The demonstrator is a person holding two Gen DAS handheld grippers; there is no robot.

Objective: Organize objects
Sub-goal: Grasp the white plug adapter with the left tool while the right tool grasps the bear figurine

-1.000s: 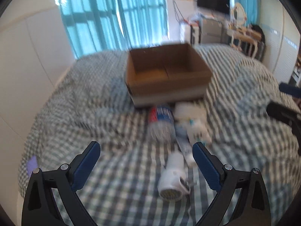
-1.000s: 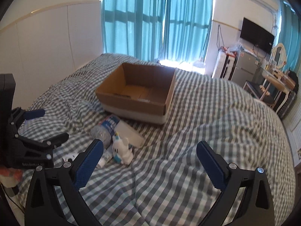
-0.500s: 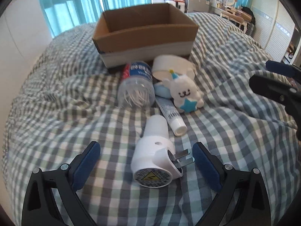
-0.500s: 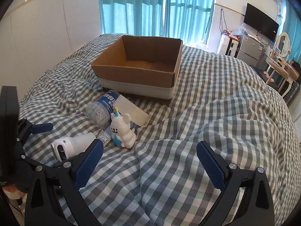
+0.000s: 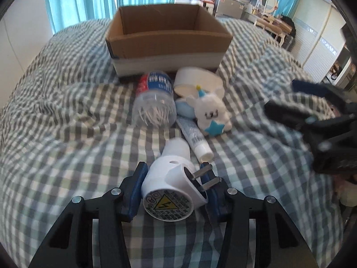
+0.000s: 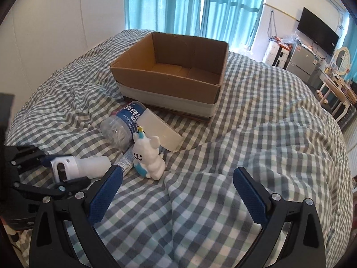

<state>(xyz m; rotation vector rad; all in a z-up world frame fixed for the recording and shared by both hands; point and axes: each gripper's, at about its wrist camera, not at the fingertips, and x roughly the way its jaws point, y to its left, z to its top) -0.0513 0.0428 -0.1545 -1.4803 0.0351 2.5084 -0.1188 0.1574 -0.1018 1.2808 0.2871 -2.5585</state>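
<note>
A white plug-in device [image 5: 169, 178] [image 6: 84, 164] lies on the checked quilt, prongs toward the right pad. My left gripper [image 5: 175, 174] [image 6: 73, 168] is closing on it, and both blue pads touch its sides. Beyond it lie a toothpaste tube [image 5: 194, 136], a clear water bottle [image 5: 156, 98] [image 6: 122, 122], a white plush rabbit [image 5: 212, 111] [image 6: 149, 156] and a white paper cup [image 5: 196, 78] on its side. The open cardboard box [image 5: 169, 35] [image 6: 167, 78] stands behind them. My right gripper [image 6: 178, 178] [image 5: 283, 97] hangs open over bare quilt to the right of the rabbit.
The quilt [image 6: 256, 134] is rumpled into folds around the objects. A white wall panel [image 6: 55, 33] runs along the left. Teal curtains [image 6: 200, 4] hang behind the box; a TV, fridge and dressing table stand at the far right.
The left jaws have come in from wide open to grip the white plug-in device. Both grippers have sunk closer to the bed and the objects look nearer.
</note>
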